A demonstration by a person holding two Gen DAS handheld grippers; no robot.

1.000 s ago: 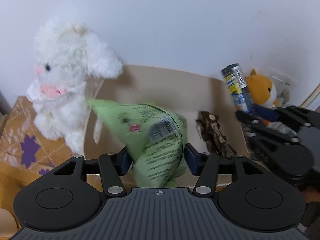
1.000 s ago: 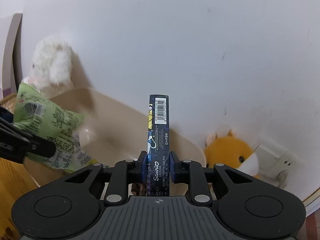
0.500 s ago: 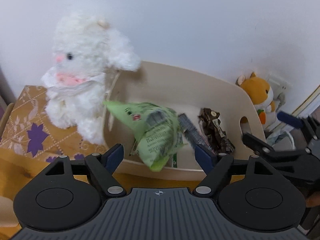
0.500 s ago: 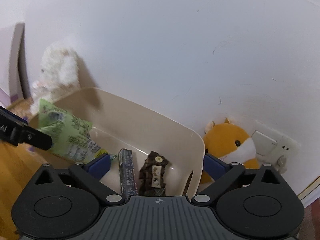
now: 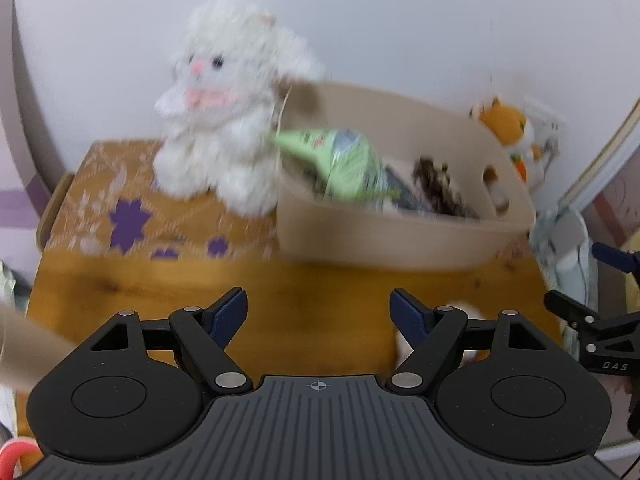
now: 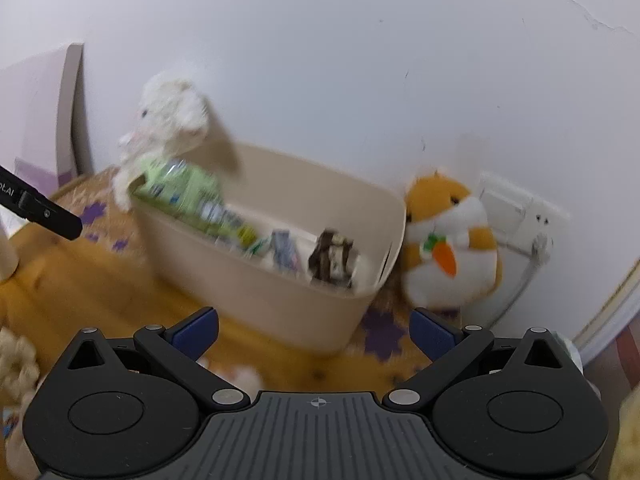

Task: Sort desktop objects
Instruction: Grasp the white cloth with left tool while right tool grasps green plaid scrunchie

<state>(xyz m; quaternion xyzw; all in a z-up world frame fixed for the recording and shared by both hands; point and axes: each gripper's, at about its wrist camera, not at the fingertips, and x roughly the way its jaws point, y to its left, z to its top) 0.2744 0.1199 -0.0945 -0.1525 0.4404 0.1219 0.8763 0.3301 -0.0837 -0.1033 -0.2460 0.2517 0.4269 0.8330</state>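
Observation:
A beige bin (image 5: 384, 236) (image 6: 260, 292) stands on the wooden desk against the wall. In it lie a green snack bag (image 5: 344, 164) (image 6: 188, 188), a dark blue box (image 6: 286, 254) and a brown wrapped snack (image 5: 440, 192) (image 6: 332, 260). My left gripper (image 5: 318, 312) is open and empty, above the desk in front of the bin. My right gripper (image 6: 314, 330) is open and empty, in front of the bin's right end. The right gripper's fingers also show at the right edge of the left wrist view (image 5: 576, 316).
A white plush lamb (image 5: 224, 120) (image 6: 164, 136) sits left of the bin on a patterned orange cloth (image 5: 120, 208). An orange hamster plush (image 6: 452, 240) (image 5: 508, 128) sits right of the bin by a wall socket (image 6: 520, 216). A small pale thing (image 6: 236, 376) lies on the desk near the grippers.
Both grippers opened and let go: the green bag and the blue box now lie in the bin. Both grippers have pulled back from the bin.

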